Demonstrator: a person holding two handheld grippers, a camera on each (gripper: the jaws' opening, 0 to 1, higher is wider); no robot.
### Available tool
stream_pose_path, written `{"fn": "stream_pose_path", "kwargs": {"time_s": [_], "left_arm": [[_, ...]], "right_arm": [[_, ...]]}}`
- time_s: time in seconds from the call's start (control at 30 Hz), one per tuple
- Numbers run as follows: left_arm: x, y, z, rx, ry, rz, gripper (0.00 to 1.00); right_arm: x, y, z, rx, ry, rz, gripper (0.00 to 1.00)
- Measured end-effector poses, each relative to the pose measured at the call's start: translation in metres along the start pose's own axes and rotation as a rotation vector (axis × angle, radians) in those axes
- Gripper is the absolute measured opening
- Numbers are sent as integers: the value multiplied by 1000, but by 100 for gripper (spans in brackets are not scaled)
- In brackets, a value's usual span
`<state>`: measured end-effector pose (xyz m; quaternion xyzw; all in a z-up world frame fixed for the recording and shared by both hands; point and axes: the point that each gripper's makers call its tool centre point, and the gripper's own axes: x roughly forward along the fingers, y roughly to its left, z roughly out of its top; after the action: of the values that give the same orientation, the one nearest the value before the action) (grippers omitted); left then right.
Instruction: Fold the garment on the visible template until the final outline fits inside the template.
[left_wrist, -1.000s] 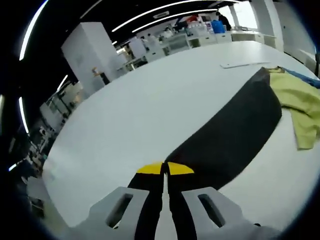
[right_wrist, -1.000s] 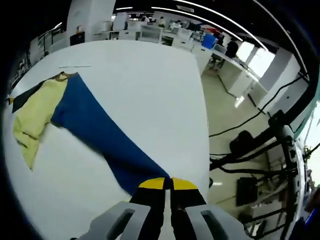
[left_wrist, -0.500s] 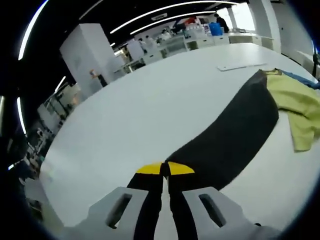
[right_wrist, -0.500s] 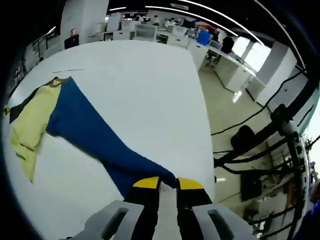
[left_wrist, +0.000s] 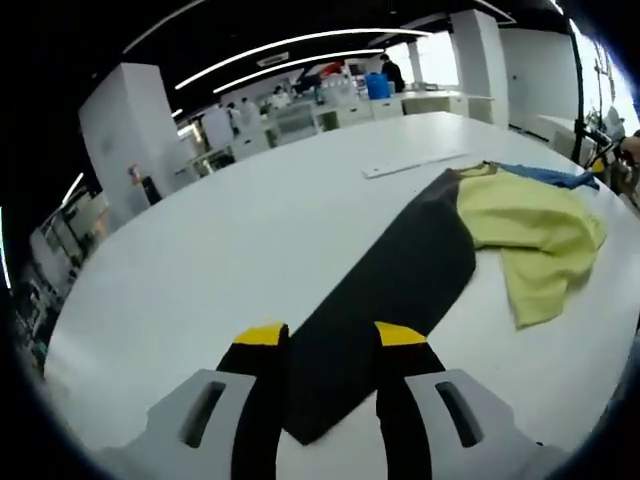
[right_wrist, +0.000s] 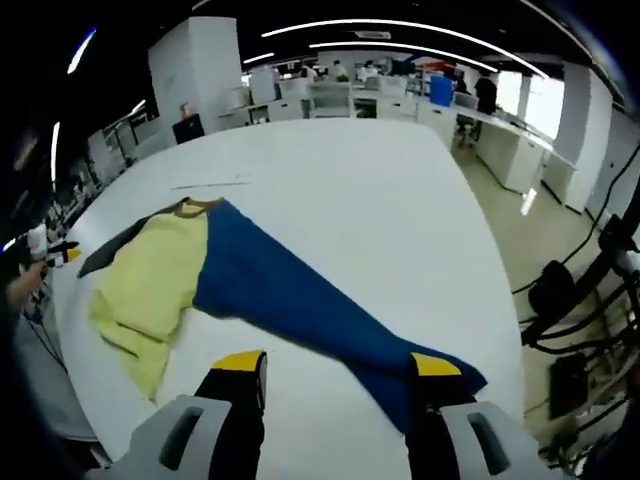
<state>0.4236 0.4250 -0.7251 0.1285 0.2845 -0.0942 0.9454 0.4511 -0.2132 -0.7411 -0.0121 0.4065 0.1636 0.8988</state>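
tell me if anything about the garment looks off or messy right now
Yes. The garment's yellow body lies crumpled in a bunch instead of flat, while the blue sleeve and black sleeve are stretched far out across the white table. Both the left gripper and right gripper are open.

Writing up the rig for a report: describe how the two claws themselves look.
The left claw and the right claw look alike: two long black jaws each, capped with a bright yellow tip, rising from pale grey moulded mounts with a dark slot-shaped cutout on either side. No cables or printed markings can be made out on them.
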Motion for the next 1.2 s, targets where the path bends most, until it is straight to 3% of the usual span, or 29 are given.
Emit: {"fn": "stream_pose_path", "kwargs": {"time_s": [0.1,0.33,0.53,0.67,1.0,1.2], "left_arm": [[-1,-15,4,-16,-16,-48,39],[-4,-49,11,-47,-51,-148,42],[-3,-79,15,-55,-80,-222,43],[0,-96,11,-11,-66,-250,42],[10,-135,7,-17,-50,-329,39],[18,-155,0,-12,-16,-373,35]], "right_arm": [[0,28,2,-13,-7,59,58],[1,82,-2,-44,-6,168,60],[3,113,-11,-51,10,226,59],[7,129,-20,-57,19,243,57],[20,153,-46,-65,46,269,52],[27,157,-59,-116,60,217,41]]}}
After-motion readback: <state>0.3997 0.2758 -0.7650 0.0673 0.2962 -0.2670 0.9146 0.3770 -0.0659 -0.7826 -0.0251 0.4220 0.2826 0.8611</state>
